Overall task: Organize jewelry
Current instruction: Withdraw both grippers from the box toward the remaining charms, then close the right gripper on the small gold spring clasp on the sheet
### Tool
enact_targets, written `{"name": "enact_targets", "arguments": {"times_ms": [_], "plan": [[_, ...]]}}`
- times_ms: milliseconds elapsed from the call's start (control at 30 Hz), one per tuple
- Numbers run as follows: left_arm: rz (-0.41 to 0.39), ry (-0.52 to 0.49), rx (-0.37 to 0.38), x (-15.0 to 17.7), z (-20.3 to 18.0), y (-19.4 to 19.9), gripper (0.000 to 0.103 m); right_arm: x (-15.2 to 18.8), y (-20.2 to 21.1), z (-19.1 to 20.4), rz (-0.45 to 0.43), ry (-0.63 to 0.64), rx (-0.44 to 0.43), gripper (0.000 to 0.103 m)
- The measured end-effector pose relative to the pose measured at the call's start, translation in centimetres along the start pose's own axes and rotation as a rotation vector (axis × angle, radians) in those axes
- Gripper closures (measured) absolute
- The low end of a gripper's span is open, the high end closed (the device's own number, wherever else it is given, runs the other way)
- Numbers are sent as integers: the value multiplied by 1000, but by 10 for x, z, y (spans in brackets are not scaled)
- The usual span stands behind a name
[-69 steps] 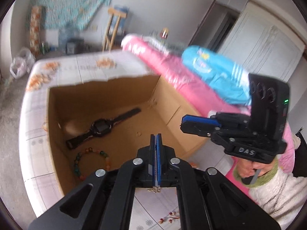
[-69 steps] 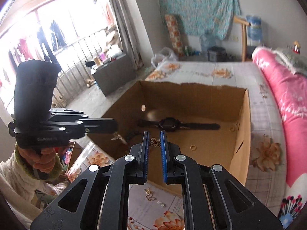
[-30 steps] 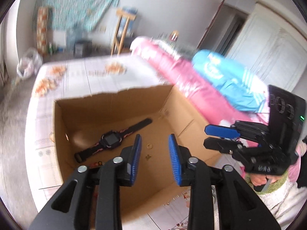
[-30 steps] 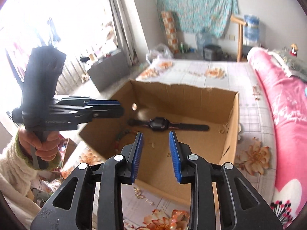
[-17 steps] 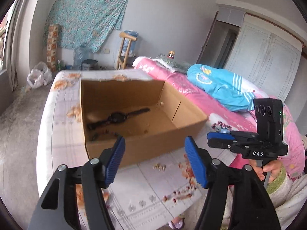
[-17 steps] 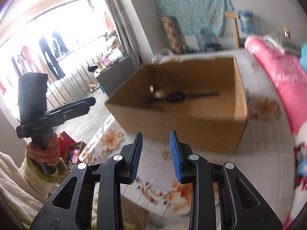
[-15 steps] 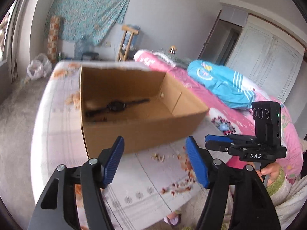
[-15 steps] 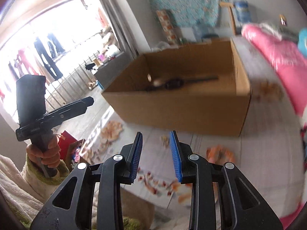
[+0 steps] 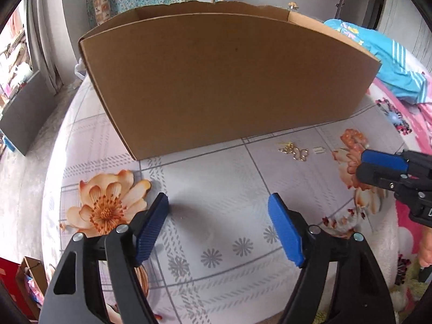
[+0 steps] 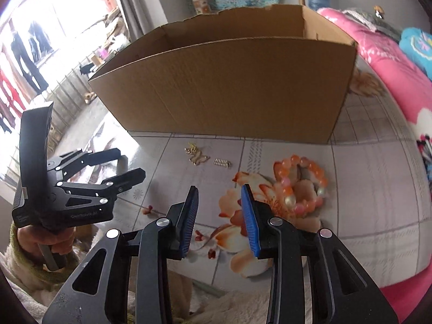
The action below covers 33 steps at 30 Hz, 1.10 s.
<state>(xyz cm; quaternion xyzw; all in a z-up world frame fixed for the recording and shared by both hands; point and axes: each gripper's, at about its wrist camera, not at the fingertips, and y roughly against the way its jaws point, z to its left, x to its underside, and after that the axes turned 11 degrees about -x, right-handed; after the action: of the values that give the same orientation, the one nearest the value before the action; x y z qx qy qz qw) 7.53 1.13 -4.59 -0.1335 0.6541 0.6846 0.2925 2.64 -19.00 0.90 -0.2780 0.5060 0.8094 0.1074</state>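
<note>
Both grippers hang low over the bed's flowered sheet (image 9: pixel 216 189), in front of the near wall of a cardboard box (image 9: pixel 229 81). Furthest left, the left gripper (image 9: pixel 218 216) has its blue pads (image 9: pixel 151 229) spread wide; its jaws have just been opening, and nothing lies between them but bare sheet, with a printed orange flower (image 9: pixel 108 208) just to the left. In the right wrist view the same gripper (image 10: pixel 129 167) appears at the left edge, gripped by a hand (image 10: pixel 46 240) in a fuzzy cuff. Further right, near the foot of the box wall, lies a small cluster of gold jewelry: a butterfly-shaped charm (image 10: pixel 199 158) with a tiny gold piece (image 10: pixel 191 149) touching its upper left, and just beside it to the right a short gold coil-like piece (image 10: pixel 222 162). The left wrist view shows the same cluster (image 9: pixel 295 152) on the sheet, between the box and the tip of the right gripper. Right of that, an orange and pink bead bracelet (image 10: pixel 299 186) lies flat on a printed flower. The right gripper (image 10: pixel 219 221) is partly parted, its jaws having just opened a little more and empty, and it points at the sheet just left of the bracelet, whose beads sit close beside its right pad. At far right, pink bedding (image 10: pixel 391 75) runs alongside the box.
</note>
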Motion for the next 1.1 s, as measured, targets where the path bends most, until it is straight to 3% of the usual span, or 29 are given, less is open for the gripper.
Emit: {"name": "enact_targets", "arguments": {"times_ms": [300, 600, 933, 1100], "plan": [[1, -42, -20, -5, -18, -5, 6, -26, -35, 10, 64, 178, 45, 73], [20, -27, -34, -11, -27, -8, 6, -44, -63, 12, 116, 271, 56, 80], [20, -16, -40, -13, -19, -9, 6, -22, -54, 11, 104, 223, 41, 97], [16, -8, -45, -9, -18, -9, 6, -17, -48, 4, 83, 145, 13, 98]]}}
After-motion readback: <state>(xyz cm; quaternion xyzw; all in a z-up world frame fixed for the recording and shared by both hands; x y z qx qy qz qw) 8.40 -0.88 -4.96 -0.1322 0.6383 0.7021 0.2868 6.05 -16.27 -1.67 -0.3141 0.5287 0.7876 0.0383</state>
